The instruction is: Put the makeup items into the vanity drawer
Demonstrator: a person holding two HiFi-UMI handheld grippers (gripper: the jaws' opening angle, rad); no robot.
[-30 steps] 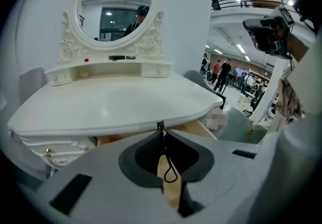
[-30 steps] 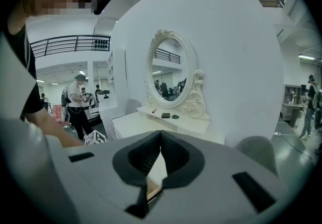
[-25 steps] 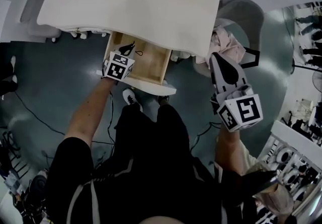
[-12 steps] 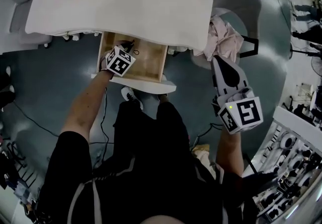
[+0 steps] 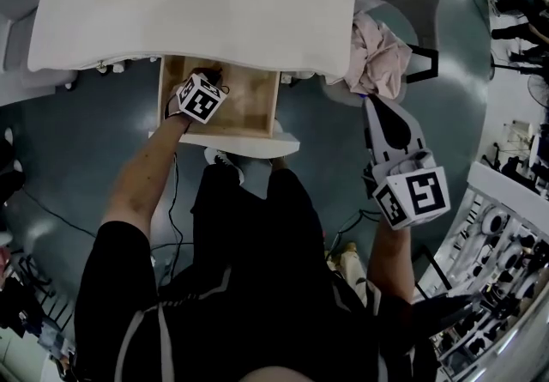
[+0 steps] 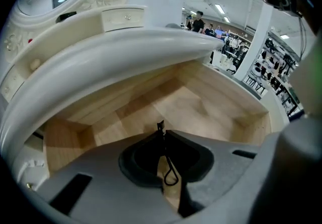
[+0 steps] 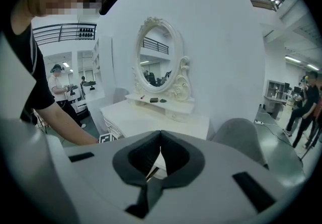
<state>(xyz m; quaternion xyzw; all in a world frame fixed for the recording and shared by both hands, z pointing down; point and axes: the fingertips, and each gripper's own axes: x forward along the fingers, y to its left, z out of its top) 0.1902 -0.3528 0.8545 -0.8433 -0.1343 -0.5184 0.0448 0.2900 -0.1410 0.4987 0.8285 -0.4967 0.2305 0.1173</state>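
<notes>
Person in black clothing stands at a white vanity desk [image 5: 197, 3], seen from above, with a hand-held gripper in each hand.

The left hand-held gripper [image 6: 161, 135] reaches into the open wooden drawer [image 5: 257, 110] under the desk's front edge. Its jaws are pinched almost together on a thin black item [image 6: 160, 126]. The item's tip pokes out just past the jaw tips, and a small wire-like loop hangs down behind them, toward the camera. What kind of makeup item this is cannot be made out. The bare wooden drawer floor lies directly below and ahead of this gripper. The curved white edge of the desk arches above it.

The right hand-held gripper [image 7: 160, 137] is held out to the person's right, well apart from the drawer and away from the desk. Its jaws are closed tip to tip with nothing between them. It points toward the desk from the side. Beyond its jaws stands an ornate oval mirror [image 7: 156, 62] at the back of the desk, with a few small items [image 7: 154, 100] on the shelf below the glass. A grey chair [image 7: 241, 137] sits ahead and to the right of this gripper. In the head view a crumpled pink cloth [image 5: 377, 54] lies on that chair, just ahead of the gripper's tips.
</notes>
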